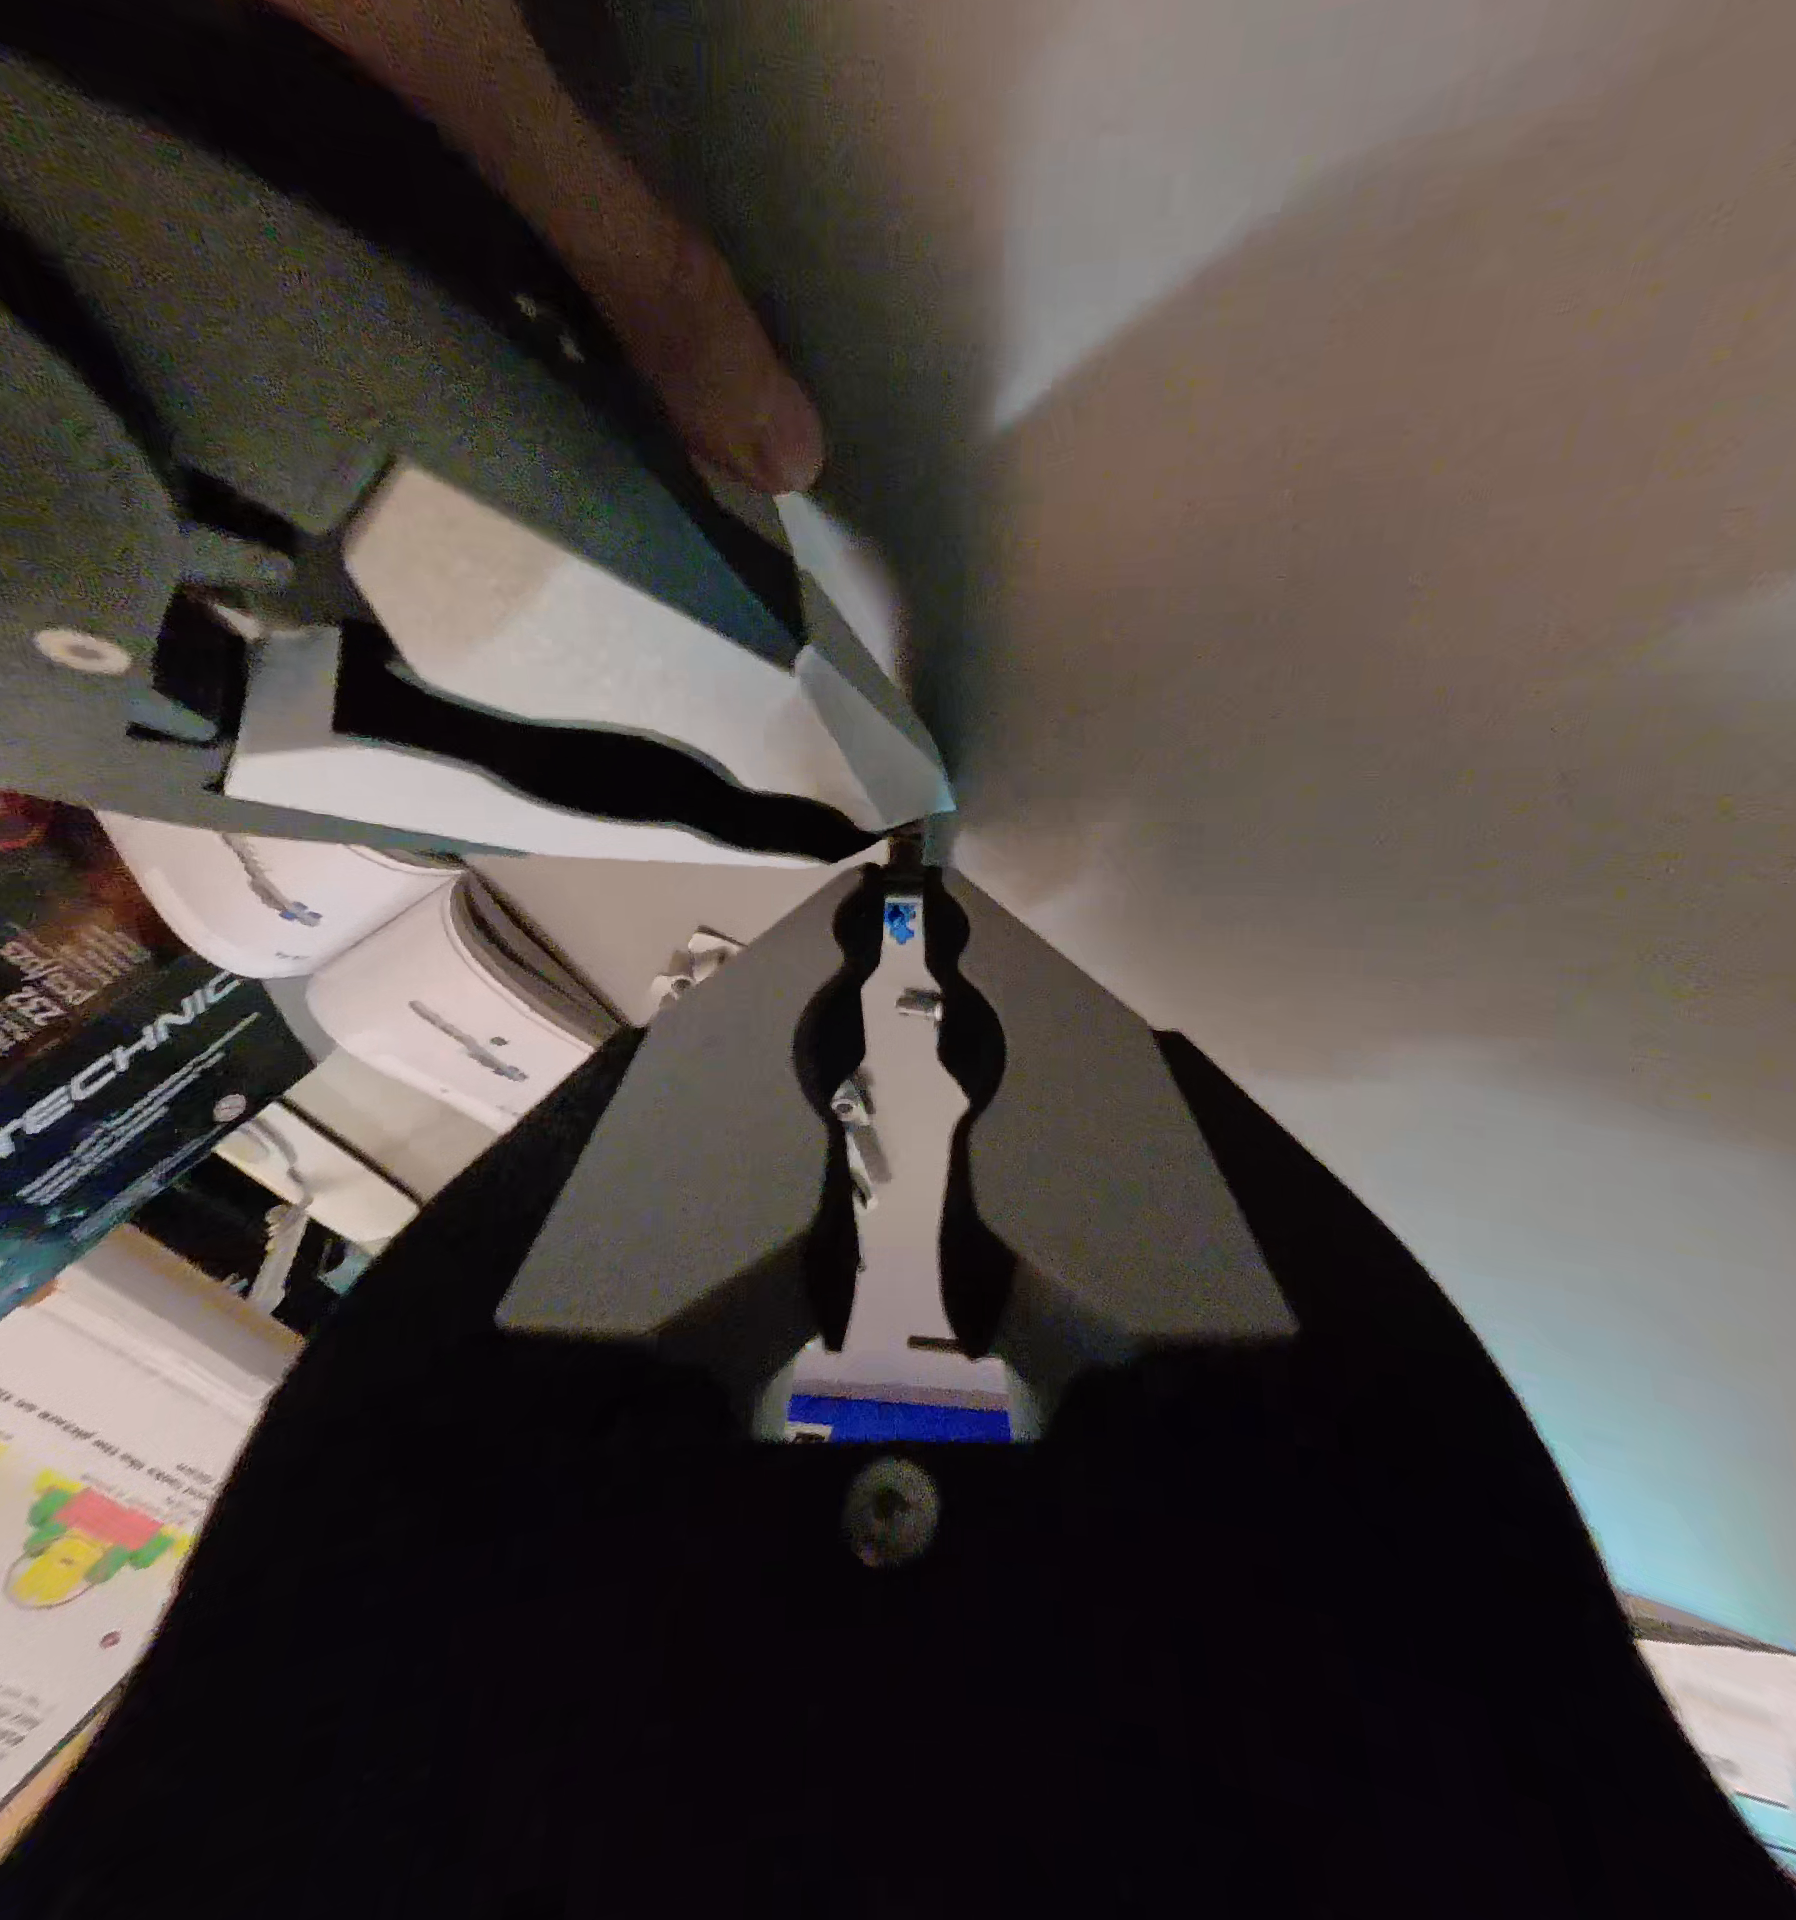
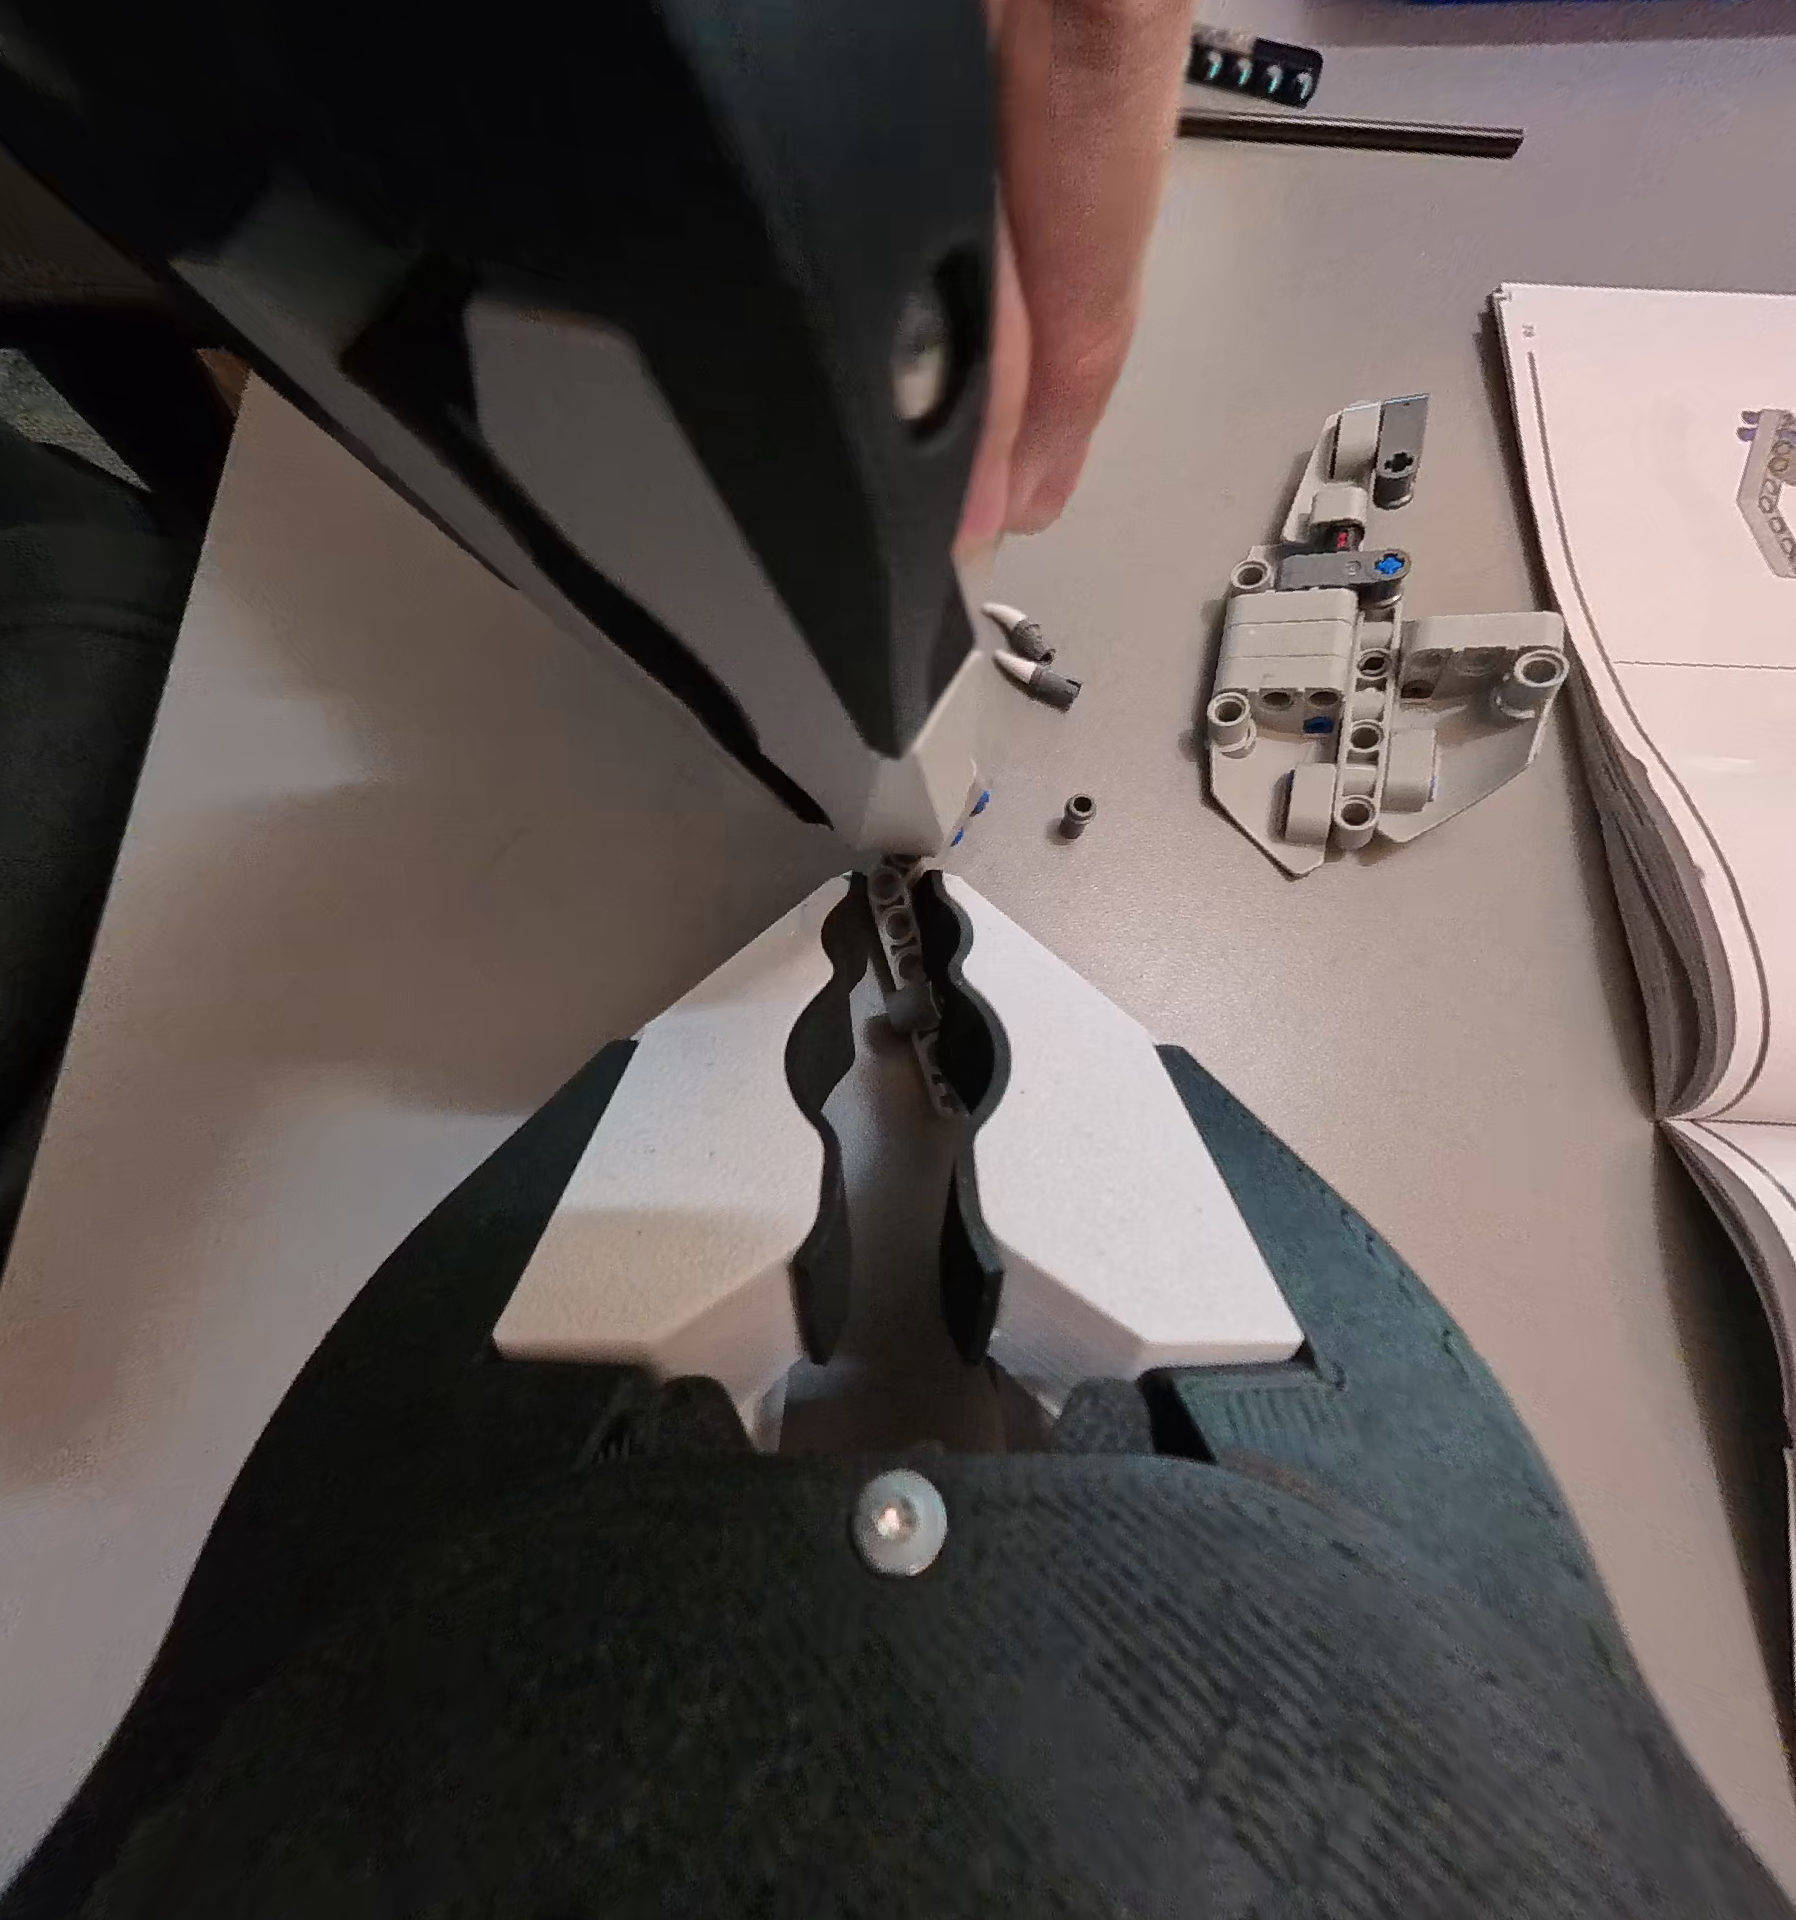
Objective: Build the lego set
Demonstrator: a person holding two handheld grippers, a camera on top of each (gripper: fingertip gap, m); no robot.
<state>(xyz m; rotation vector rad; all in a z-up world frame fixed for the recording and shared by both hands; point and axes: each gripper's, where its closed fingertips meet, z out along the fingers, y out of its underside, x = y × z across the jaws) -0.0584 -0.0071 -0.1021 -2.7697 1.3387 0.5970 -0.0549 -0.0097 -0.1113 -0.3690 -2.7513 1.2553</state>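
My right gripper (image 2: 899, 883) is shut on a light grey Technic beam (image 2: 899, 935), which stands tilted between its white fingers above the grey table (image 2: 458, 727). My left gripper (image 2: 920, 831) comes in from the upper left and meets it tip to tip. It is shut on a small piece with blue pins (image 2: 980, 802), which touches the top end of the beam. In the left wrist view, my left gripper (image 1: 909, 868) has dark fingers. A blue bit (image 1: 899, 923) shows in their gap, and the right gripper's white fingers (image 1: 665, 675) come in from the upper left.
A partly built grey assembly (image 2: 1372, 665) lies on the table to the right, beside an open instruction booklet (image 2: 1704, 623). Two white tooth pieces (image 2: 1024, 649) and a small dark bush (image 2: 1078, 814) lie near the tips. White tubs (image 1: 437, 997), a dark box (image 1: 94, 1091) and a printed sheet (image 1: 63, 1507) show at the left.
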